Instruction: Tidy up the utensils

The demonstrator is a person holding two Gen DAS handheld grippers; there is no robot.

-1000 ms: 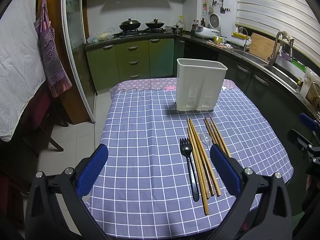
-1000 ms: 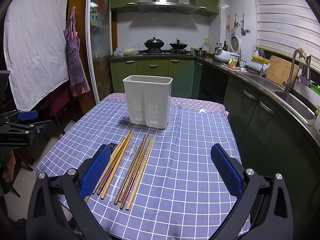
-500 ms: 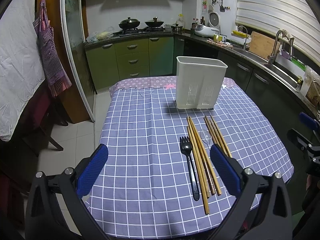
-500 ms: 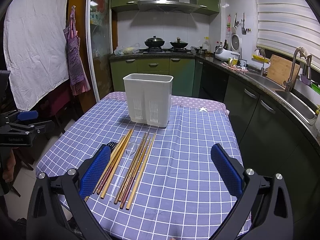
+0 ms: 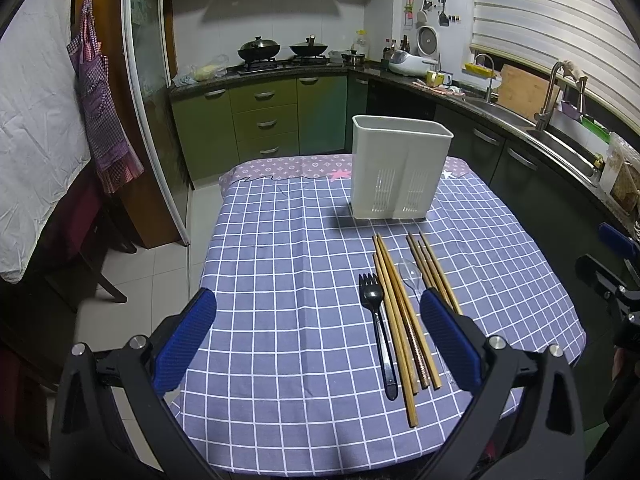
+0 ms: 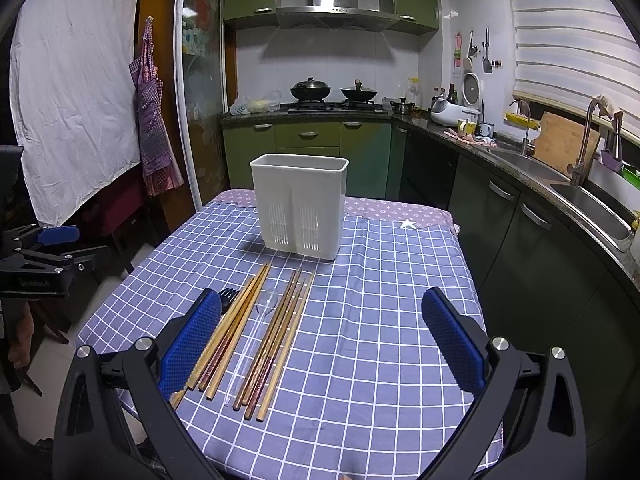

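Chopsticks (image 5: 396,312), fork (image 5: 378,332), clear spoon (image 6: 256,332) are laid parallel before caddy (image 5: 400,172) for easy picking; both claws (image 5: 320,344) (image 6: 324,344) are held wide apart, empty.

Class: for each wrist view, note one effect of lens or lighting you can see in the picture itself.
Left wrist view: the fisheye bends the door frame into a curve, corners vignetted black. Right wrist view: the white utensil holder casts a soft shadow leftward on the checked tablecloth.

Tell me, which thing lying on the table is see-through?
The clear plastic spoon. It lies between the two bunches of wooden chopsticks; the fork is black.
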